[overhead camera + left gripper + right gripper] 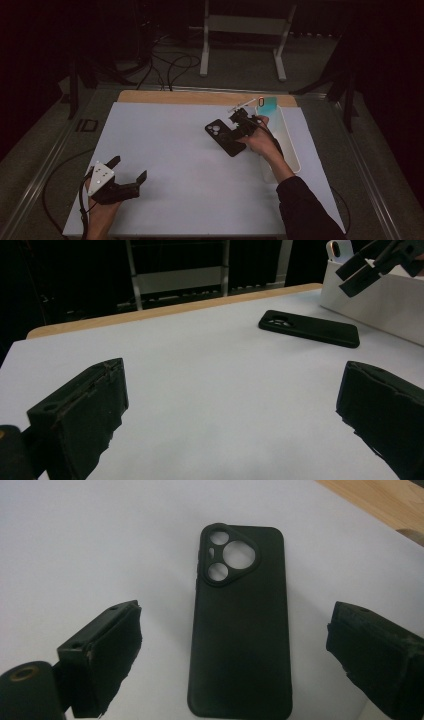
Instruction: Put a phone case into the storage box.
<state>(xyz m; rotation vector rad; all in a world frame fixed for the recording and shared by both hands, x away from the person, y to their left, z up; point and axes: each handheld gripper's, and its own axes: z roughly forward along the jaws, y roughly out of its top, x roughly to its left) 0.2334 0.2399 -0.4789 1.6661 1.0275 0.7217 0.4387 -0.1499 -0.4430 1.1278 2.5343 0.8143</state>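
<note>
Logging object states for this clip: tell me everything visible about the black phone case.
The black phone case is a matte, rubbery-looking shell lying flat on the white table sheet, back side up. It has rounded corners and a raised camera cutout with three round holes at one end. It sits near the white bin, apart from it in the left gripper view. The right claw is open, a jaw on each side of the case, neither touching it.

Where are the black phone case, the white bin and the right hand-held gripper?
black phone case (242, 630), right gripper view, middle of its back.
white bin (294, 161), high view, its right wall.
right hand-held gripper (235, 665), right gripper view, midway between its open jaws.
</note>
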